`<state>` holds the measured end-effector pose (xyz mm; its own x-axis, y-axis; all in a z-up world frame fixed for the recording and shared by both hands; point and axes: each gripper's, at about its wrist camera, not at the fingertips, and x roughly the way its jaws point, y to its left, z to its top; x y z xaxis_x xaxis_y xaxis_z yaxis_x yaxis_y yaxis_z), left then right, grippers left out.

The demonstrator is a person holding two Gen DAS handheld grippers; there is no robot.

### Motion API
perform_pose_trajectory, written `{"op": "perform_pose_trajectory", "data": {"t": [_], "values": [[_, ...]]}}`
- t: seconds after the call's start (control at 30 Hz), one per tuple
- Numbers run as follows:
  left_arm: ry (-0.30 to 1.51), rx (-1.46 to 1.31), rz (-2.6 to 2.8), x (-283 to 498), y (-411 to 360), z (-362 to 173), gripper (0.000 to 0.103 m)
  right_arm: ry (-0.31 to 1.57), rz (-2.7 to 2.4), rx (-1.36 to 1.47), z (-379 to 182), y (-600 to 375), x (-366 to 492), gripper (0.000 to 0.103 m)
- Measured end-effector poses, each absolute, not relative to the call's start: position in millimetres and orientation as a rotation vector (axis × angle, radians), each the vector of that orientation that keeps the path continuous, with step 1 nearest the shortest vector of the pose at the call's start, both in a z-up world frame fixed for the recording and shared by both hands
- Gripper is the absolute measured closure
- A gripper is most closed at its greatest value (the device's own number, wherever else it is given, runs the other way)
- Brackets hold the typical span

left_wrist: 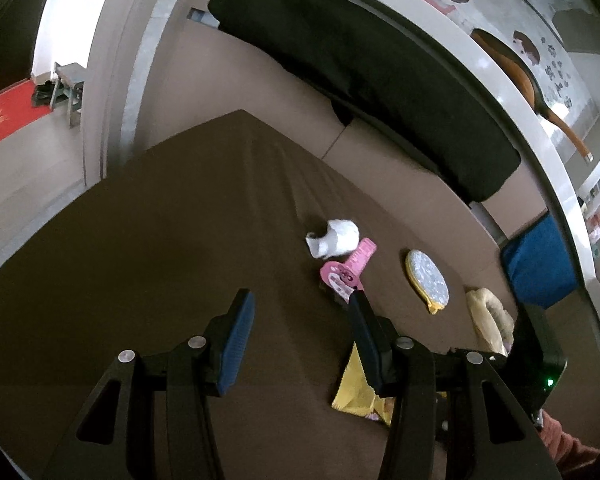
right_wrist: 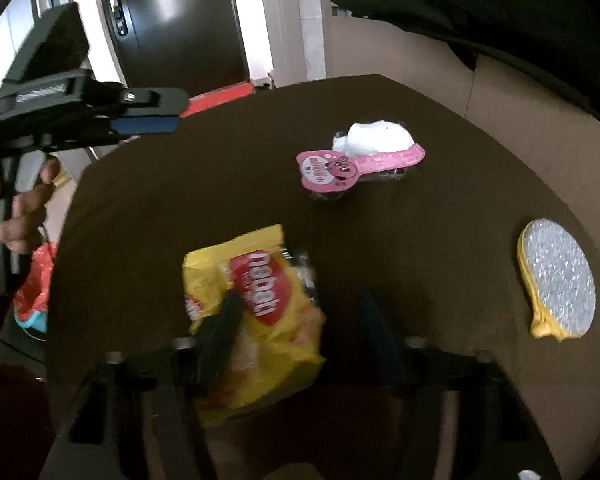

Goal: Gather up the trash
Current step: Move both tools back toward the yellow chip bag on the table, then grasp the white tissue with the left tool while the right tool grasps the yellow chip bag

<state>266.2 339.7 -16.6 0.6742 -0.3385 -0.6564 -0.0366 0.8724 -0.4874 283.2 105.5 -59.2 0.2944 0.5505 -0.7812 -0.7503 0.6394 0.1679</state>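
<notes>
A yellow snack wrapper (right_wrist: pixel 260 304) with red print lies on the brown table (right_wrist: pixel 220 184), between the fingers of my right gripper (right_wrist: pixel 300 320). The picture is blurred there: the left finger (right_wrist: pixel 220 328) overlaps the wrapper, while the right finger stands off its edge. A crumpled white tissue (right_wrist: pixel 374 136) and a pink card label (right_wrist: pixel 340 168) lie farther back. My left gripper (left_wrist: pixel 300 312) hovers open and empty over the table, short of the pink label (left_wrist: pixel 348 270) and tissue (left_wrist: pixel 334 238). The wrapper (left_wrist: pixel 354 392) shows beside its right finger.
A round silver pad with yellow trim (right_wrist: pixel 556 280) lies at the table's right. A beige cloth (left_wrist: pixel 488 320), a blue cushion (left_wrist: pixel 536 264) and a long black cushion (left_wrist: pixel 360 72) lie beyond the table. An orange bag (right_wrist: pixel 36 280) sits below the left edge. A hand (right_wrist: pixel 24 200) holds the left gripper (right_wrist: pixel 176 112).
</notes>
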Motion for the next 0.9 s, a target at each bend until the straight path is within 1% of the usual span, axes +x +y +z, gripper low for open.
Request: {"op": "perform_pose_trajectory", "data": {"t": [0.03,0.07,0.1,0.2,0.37,0.57,0.7,0.9], "values": [[0.823,-0.491,-0.181,267,338,-16,0.054,0.922,0.870,-0.257,-58,103,281,0.083],[0.825,-0.485,-0.183,267,335,-15,0.054,0.911,0.867,-0.263,-56,101,278,0.084],[0.827,-0.472,-0.184,267,331,-14,0.054,0.901,0.868,-0.265,-54,98,274,0.087],[0.830,-0.426,-0.203,272,318,-12,0.054,0.888,0.852,-0.236,-46,80,268,0.088],[0.799,-0.332,-0.296,293,286,-10,0.054,0.868,0.732,-0.096,-32,18,273,0.088],[0.815,-0.191,-0.316,359,254,-13,0.054,0.837,0.538,0.000,-31,-58,266,0.087],[0.883,-0.171,-0.227,403,252,-31,0.054,0.839,0.467,0.079,-41,-93,257,0.087],[0.993,-0.208,-0.192,421,249,-59,0.054,0.870,0.427,0.167,-66,-118,257,0.086]]}}
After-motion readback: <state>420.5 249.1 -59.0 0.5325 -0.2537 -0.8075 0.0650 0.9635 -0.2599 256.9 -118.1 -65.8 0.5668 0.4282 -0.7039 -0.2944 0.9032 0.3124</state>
